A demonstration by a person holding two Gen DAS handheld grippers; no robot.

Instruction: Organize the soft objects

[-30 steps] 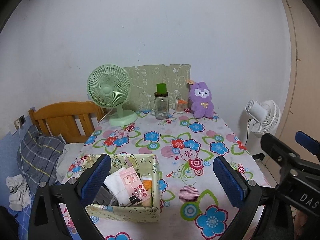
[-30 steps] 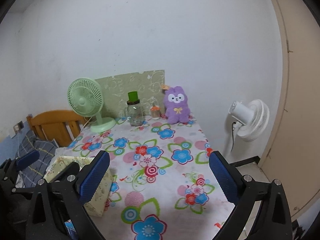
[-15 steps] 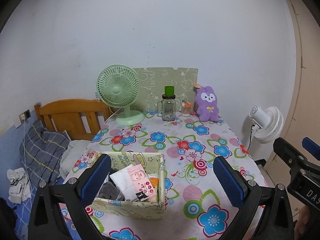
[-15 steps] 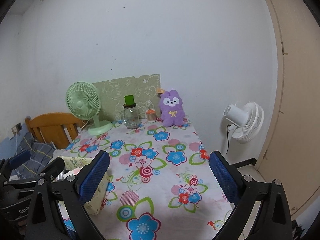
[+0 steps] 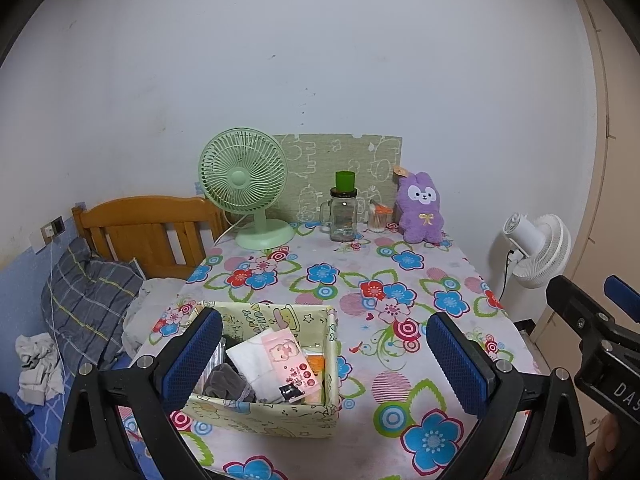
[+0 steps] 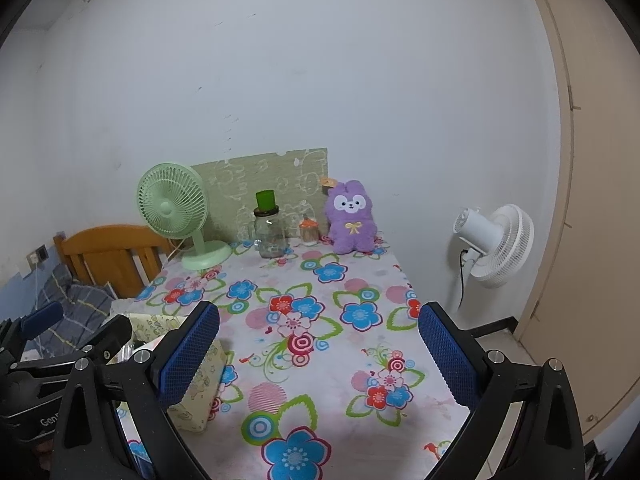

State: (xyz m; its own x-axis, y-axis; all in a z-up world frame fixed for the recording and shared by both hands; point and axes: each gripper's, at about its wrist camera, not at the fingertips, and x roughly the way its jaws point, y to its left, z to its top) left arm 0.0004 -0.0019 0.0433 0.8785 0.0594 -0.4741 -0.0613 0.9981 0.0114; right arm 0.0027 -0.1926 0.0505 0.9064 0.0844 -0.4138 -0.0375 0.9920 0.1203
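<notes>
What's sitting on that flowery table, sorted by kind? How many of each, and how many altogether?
Fans on the table: 1, the green fan
Plush toys: 1, the purple plush toy
Jars: 2, the glass jar and the small jar
Cups: 1, the green cup on the glass jar
Fabric boxes: 1, the box
Total: 6

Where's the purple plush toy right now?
The purple plush toy sits upright at the table's far right corner against the wall in both wrist views, right of the small orange-lidded jar and the glass jar.
</notes>
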